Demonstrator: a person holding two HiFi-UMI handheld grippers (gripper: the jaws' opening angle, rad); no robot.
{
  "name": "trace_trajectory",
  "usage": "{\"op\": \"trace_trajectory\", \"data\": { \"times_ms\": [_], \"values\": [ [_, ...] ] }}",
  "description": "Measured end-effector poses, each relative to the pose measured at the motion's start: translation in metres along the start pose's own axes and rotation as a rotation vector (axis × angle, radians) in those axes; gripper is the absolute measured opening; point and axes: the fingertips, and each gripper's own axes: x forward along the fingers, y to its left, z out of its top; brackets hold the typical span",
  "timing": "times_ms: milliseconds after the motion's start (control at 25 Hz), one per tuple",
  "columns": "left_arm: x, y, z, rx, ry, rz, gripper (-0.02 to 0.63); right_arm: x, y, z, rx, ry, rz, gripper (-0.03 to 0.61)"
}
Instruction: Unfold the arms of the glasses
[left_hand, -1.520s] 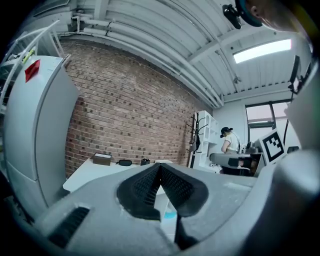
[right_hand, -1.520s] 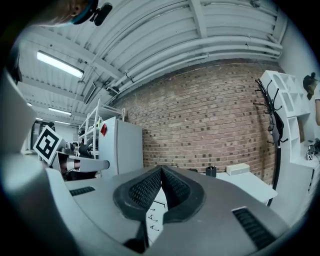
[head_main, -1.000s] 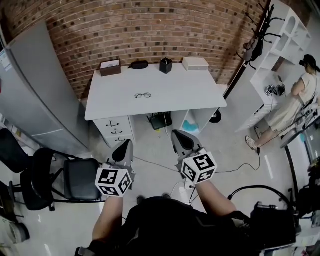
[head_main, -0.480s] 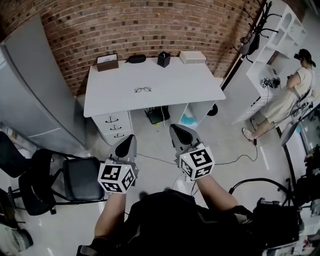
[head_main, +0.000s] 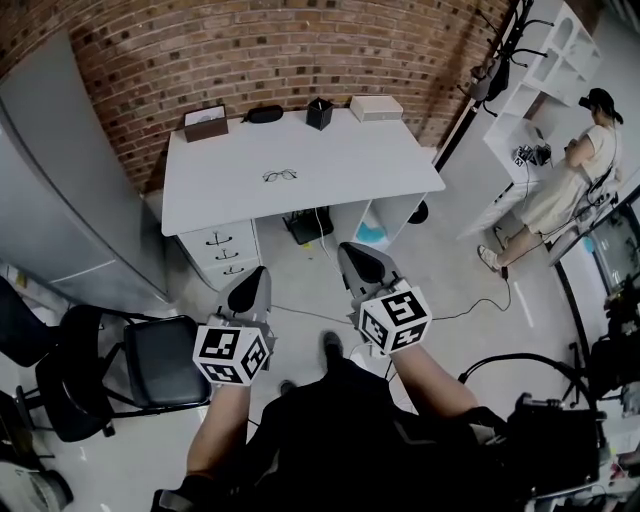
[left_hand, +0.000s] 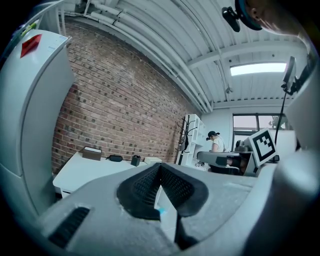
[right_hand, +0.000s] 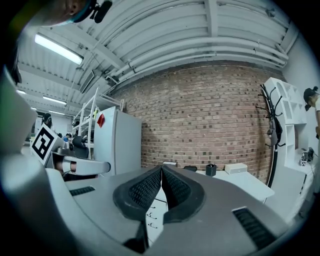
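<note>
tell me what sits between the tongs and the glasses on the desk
Head view: open floor, then the drawer unit and a bare stretch of desktop before the glasses.

Glasses (head_main: 280, 176) lie on the white desk (head_main: 380, 165) by a brick wall (head_main: 300, 50).
</note>
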Motion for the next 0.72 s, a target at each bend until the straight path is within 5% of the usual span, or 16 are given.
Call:
{"op": "trace_trajectory", "data": {
  "times_ms": [720],
  "values": [
    [0.075, 0.03, -0.003, -0.003, 0.027, 0.066, 0.009, 0.074, -0.064, -0.007, 0.067, 0.0, 0.051, 0.008]
  ]
}}
